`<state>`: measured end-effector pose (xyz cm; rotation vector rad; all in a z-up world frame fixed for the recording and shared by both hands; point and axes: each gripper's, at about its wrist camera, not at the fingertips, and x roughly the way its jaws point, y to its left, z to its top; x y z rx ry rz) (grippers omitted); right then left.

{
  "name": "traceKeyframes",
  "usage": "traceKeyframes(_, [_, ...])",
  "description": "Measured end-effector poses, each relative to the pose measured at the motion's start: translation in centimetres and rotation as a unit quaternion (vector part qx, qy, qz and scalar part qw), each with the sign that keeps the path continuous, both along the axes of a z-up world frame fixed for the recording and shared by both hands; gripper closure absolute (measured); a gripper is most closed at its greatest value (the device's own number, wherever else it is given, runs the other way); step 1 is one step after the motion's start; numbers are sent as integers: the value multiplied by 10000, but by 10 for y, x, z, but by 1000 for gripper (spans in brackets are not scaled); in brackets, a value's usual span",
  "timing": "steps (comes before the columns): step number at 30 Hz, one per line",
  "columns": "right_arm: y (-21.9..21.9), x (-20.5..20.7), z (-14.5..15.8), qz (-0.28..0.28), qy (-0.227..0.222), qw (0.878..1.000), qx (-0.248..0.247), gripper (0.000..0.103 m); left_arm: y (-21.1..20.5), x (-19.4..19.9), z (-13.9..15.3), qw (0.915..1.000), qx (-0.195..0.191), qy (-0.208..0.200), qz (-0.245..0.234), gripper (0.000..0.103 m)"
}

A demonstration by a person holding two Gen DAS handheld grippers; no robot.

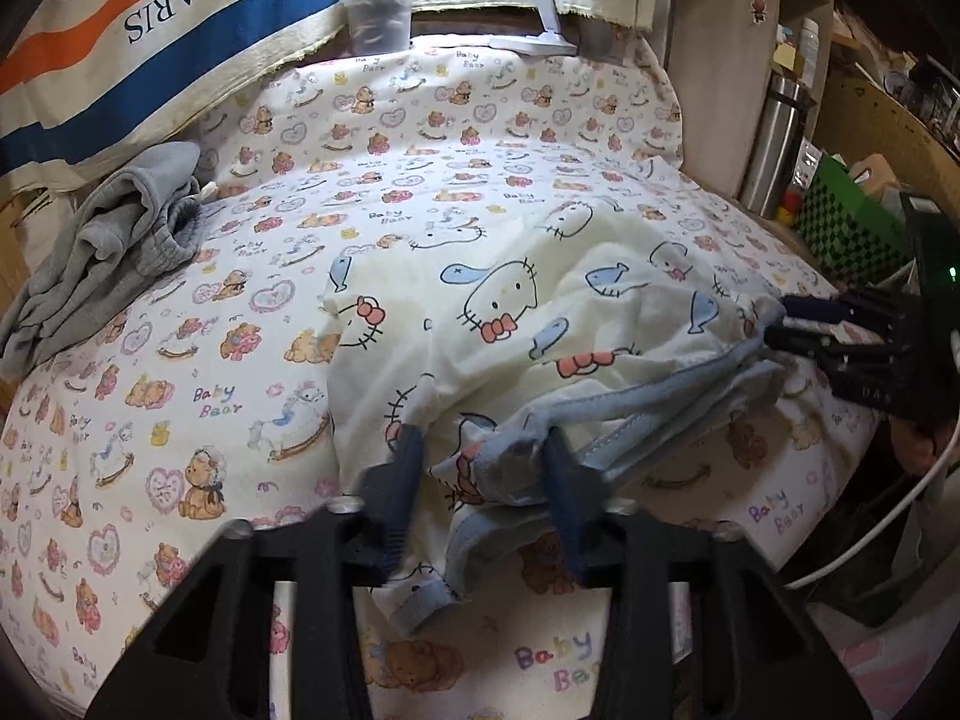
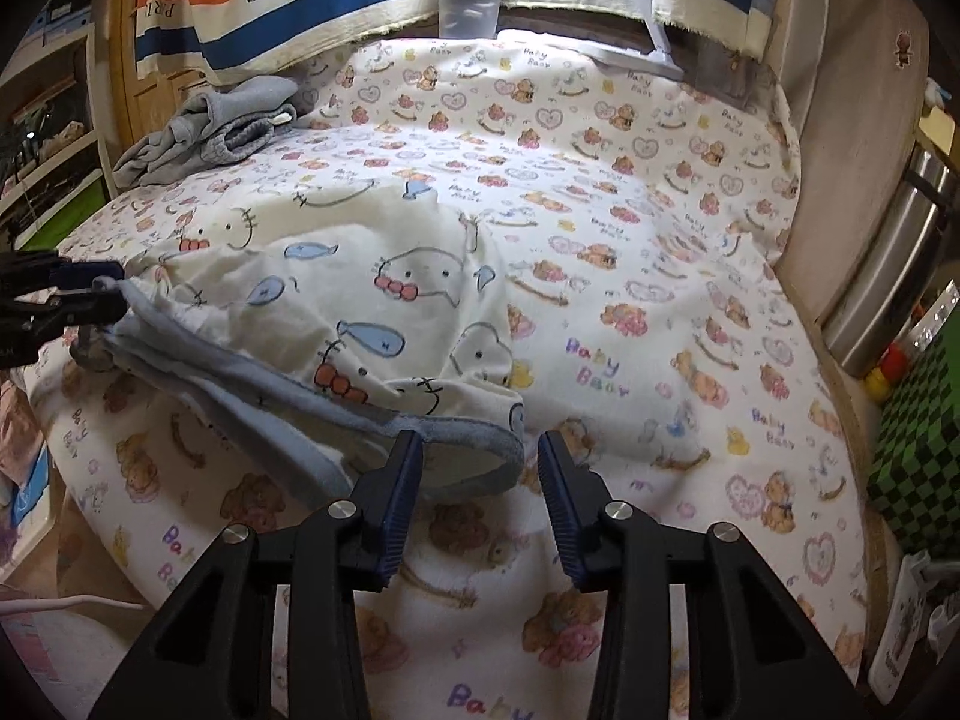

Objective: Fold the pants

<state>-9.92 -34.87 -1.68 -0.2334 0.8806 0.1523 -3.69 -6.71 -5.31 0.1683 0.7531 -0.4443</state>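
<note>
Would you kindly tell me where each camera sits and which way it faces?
Left wrist: on the left claw, looking forward and down at the cartoon-print pants; its fingers show below, the right claw at the right edge.
Right wrist: on the right claw, facing likewise; its fingers show below, the left claw at the left edge.
Shared: pants, bear-print sheet, grey garment.
</note>
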Motion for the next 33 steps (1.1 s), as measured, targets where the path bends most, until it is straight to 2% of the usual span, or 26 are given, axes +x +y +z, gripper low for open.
traceKeyframes(1, [0,1,0,-5,-32,10000,-6,65,1,1,0,10000,-50,52,4,101])
traceKeyframes(3, [0,5,0,-58,-22,10000,24,98,7,2,3,9997,-219,64,58,101])
traceKeyframes(6, [-1,8,4,-62,-27,9997,229,100,14,-4,17,9993,-244,-244,154,101])
traceKeyframes(11, [2,-3,27,50,-367,9978,558,100,34,-14,41,9970,-302,-617,363,101])
traceKeyframes(14, [4,-12,41,81,-585,9958,698,100,44,-18,44,9962,-307,-685,452,101])
traceKeyframes(17, [7,-23,47,221,-646,9946,775,100,50,-22,36,9968,-288,-587,470,101])
traceKeyframes(22, [9,-33,28,463,-51,9954,838,100,52,-26,6,9987,-239,-167,429,101])
traceKeyframes(28, [-4,-42,-3,283,584,9921,1072,100,59,-26,-14,9978,-425,195,462,101])
traceKeyframes(31, [-10,-42,-10,133,692,9928,965,100,57,-29,-14,9981,-353,184,461,97])
traceKeyframes(33, [-15,-41,-6,34,547,9933,1013,99,58,-30,-12,9981,-331,120,496,95])
